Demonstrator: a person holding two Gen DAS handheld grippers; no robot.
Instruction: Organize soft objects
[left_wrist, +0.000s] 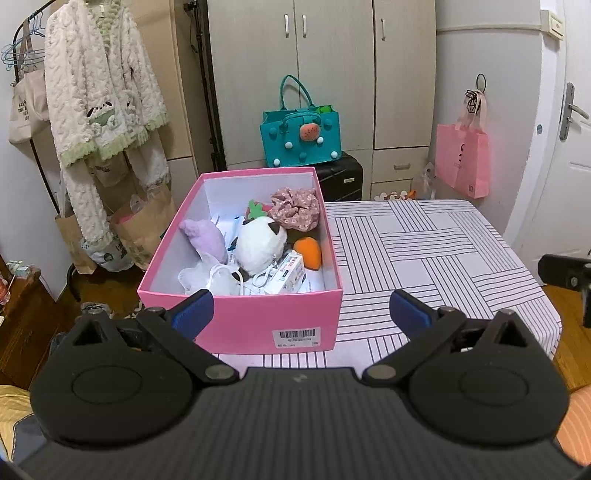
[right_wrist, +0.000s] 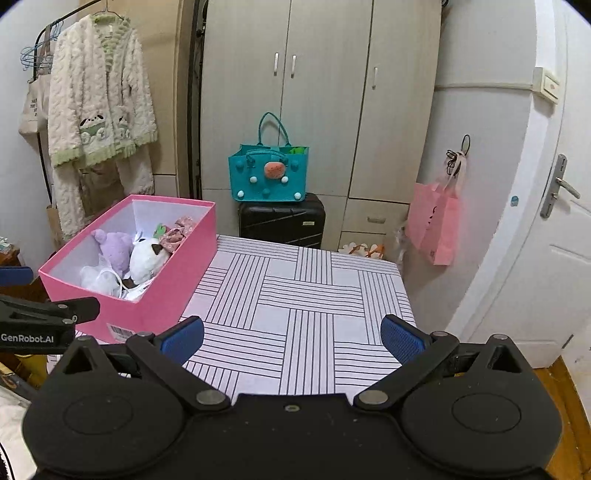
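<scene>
- Left wrist view: left gripper (left_wrist: 301, 308) is hovering spread wide and holding nothing before the pink box (left_wrist: 240, 317), which is sitting on the striped tablecloth (left_wrist: 424, 251) and containing a panda plush (left_wrist: 260, 245), purple plush (left_wrist: 205, 238), floral scrunchie (left_wrist: 295, 208) and orange toy (left_wrist: 309, 252).
- Right wrist view: right gripper (right_wrist: 291, 338) is hanging equally wide and unloaded over bare cloth; no soft items are lying outside the box, so sorting is appearing essentially complete.

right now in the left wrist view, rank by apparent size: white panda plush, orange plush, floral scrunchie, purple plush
1. white panda plush
2. floral scrunchie and purple plush look about alike, and the purple one is partly buried, so no ranking between them
3. orange plush, the smallest
</scene>
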